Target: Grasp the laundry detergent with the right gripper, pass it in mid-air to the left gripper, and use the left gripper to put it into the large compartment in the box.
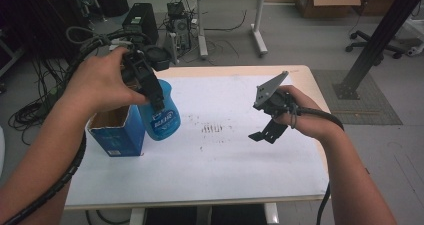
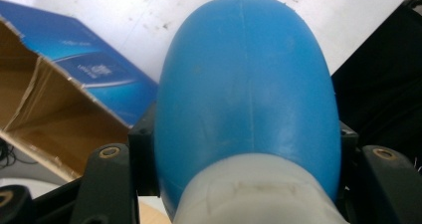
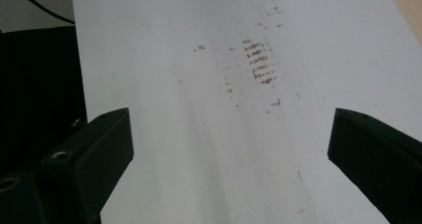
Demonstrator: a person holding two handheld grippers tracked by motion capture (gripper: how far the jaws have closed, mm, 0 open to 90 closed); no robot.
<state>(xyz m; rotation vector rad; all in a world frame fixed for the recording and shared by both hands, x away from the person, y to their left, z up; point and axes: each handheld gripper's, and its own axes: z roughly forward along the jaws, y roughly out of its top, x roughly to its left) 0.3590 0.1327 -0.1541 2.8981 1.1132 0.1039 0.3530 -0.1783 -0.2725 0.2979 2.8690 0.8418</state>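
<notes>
The blue bottle [image 2: 249, 99] looks like smooth, slightly satin plastic with a faint mould seam, and its neck is pale translucent plastic. The blue box [image 1: 117, 135] is printed glossy cardboard outside, raw brown board inside. The table sheet [image 3: 209, 134] is matt white, scuffed with brown marks. The gripper jaws are matt black plastic.
</notes>
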